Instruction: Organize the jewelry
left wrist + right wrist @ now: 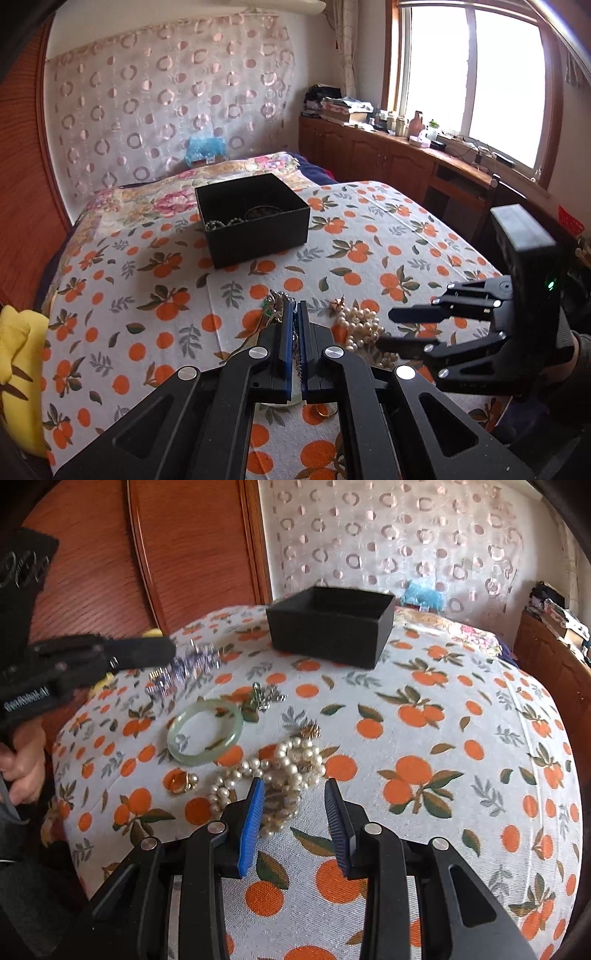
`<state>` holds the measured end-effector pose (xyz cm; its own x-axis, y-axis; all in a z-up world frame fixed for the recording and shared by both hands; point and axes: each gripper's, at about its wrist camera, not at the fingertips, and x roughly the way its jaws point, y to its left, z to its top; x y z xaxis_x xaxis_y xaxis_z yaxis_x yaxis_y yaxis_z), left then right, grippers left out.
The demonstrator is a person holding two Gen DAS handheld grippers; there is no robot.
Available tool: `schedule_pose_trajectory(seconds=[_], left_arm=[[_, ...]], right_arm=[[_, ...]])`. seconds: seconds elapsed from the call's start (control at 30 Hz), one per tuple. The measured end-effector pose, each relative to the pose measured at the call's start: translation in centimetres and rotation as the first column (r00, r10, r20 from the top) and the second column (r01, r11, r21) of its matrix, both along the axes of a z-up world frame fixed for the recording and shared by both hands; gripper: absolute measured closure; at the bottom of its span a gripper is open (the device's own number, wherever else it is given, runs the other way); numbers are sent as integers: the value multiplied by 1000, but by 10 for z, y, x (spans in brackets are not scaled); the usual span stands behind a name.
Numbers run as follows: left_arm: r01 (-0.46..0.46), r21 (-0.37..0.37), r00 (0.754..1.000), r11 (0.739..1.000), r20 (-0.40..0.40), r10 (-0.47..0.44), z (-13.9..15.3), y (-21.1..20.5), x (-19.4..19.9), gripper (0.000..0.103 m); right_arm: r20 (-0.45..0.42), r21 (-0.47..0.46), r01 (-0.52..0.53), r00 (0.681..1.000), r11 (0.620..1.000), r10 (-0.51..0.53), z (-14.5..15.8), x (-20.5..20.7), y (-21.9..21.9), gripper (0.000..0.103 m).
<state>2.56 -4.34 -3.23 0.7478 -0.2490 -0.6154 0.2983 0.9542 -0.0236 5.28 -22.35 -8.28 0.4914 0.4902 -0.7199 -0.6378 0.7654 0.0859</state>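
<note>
A bed point(424, 686) with a white cloth with oranges on it is filling both views, with a wood headboard and a lacy curtain behind it. A black box point(255, 218) is sitting open-topped near the far edge of the cloth, and some beads are lying inside it. The left claw point(294, 314) is squeezing shut on a shiny silver chain point(184, 672), and the chain is hanging blurry from its tips, up off the cloth near the left edge. A hand point(22, 760) is holding that claw's handle. The right claw point(293, 794) is standing partly open, with nothing pinched between its blue pads point(251, 830). It is hanging just over a heap of white pearls point(280, 771), which is lying near the middle of the cloth, on the near side. One end of the heap is showing in the gap between the pads, but I cannot tell if the pads are touching it. A pale green bangle point(205, 731) is lying flat just beside the pearls, toward the left edge. A gold ring point(179, 781) is sitting close to the bangle, on the near side. A small silver piece point(266, 696) is lying between the bangle and the box. A tiny gold piece point(310, 731) is touching the far end of the pearls.
</note>
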Motion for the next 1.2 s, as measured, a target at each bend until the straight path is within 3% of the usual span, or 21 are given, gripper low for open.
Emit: schedule_pose_trajectory(seconds=[0.13, 0.2, 0.23, 0.37, 0.87, 1.2], left_arm=[[-8, -1, 1000, 1000, 13, 8, 4, 2, 1, 101], [-14, 0, 1000, 1000, 23, 14, 7, 4, 2, 101], [-18, -1, 999, 1000, 28, 18, 9, 5, 3, 101], [-27, -4, 998, 1000, 48, 27, 16, 10, 5, 101], [-29, -16, 990, 999, 136, 31, 55, 14, 18, 101], [-9, -13, 987, 1000, 162, 11, 72, 12, 44, 101]], right_arm=[[-20, -28, -5, 1000, 1000, 5, -4, 4, 6, 67], [-20, -44, -16, 1000, 999, 15, -3, 4, 9, 82], [-20, -53, -19, 1000, 998, 18, -3, 4, 9, 94], [7, -68, -57, 998, 996, 58, 6, 0, 13, 94], [220, 49, -51, 975, 997, 39, 115, 10, -2, 94], [274, 100, -40, 962, 994, 11, 151, 32, -7, 94]])
